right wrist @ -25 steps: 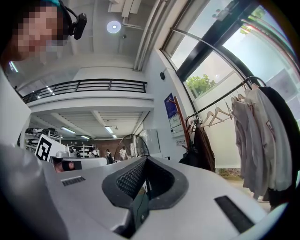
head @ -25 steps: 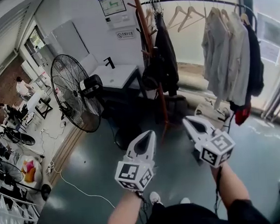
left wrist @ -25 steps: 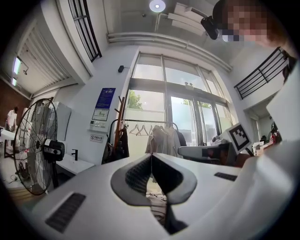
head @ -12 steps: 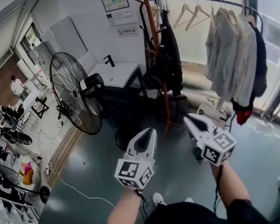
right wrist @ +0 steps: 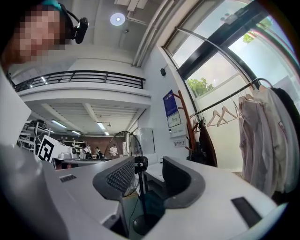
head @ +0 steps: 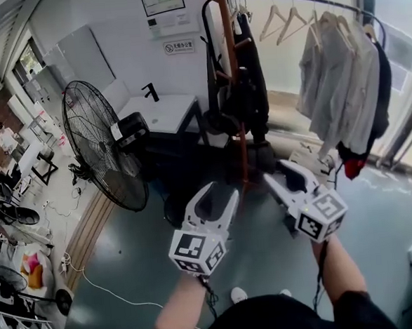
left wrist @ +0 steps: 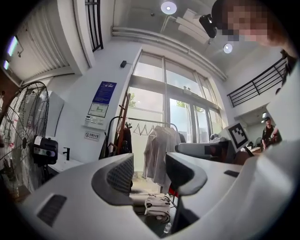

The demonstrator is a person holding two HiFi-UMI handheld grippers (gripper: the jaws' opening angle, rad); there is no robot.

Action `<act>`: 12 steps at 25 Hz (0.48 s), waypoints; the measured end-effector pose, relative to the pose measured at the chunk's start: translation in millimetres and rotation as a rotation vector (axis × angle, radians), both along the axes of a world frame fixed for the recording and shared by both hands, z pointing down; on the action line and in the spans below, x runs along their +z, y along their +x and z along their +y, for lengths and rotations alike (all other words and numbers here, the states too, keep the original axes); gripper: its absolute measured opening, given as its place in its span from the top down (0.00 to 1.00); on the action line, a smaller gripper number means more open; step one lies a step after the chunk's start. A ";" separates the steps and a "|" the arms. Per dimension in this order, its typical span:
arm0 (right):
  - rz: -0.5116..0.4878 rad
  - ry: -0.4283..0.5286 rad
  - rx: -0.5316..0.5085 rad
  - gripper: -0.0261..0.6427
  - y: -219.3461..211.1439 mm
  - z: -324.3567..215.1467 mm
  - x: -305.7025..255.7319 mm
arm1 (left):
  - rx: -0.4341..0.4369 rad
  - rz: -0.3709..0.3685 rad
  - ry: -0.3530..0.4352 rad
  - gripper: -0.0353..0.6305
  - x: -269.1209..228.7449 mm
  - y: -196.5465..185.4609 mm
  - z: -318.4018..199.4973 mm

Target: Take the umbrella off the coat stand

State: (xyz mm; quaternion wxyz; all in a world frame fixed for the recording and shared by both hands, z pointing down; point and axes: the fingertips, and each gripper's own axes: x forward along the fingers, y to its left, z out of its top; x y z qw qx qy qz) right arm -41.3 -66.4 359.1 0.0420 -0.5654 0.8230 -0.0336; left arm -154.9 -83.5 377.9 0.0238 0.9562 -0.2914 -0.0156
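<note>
Two empty grippers face the coat stand as I run the rig. My left gripper and right gripper sit side by side, the jaws of both opening, with nothing between the pads of either. The wooden stand rises straight ahead, beyond the tips and well apart from them, roughly in line with the gap between the two tools. Dark items hang on it; I cannot pick the umbrella out among them. A floor fan stands ahead and left of the left gripper, with a white counter beyond it. A rail of pale shirts hangs ahead and right of the right gripper.
</note>
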 end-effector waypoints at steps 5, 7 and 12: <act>0.007 0.006 0.048 0.70 -7.3 -21.5 -5.5 | 0.043 -0.004 0.004 0.64 4.1 -12.1 -24.9; 0.005 0.003 0.053 0.70 -7.7 -29.4 -7.0 | 0.047 0.006 -0.002 0.64 5.3 -14.2 -33.4; 0.001 -0.006 0.052 0.70 0.5 -50.5 -8.3 | 0.043 0.006 -0.009 0.64 6.2 -8.8 -52.1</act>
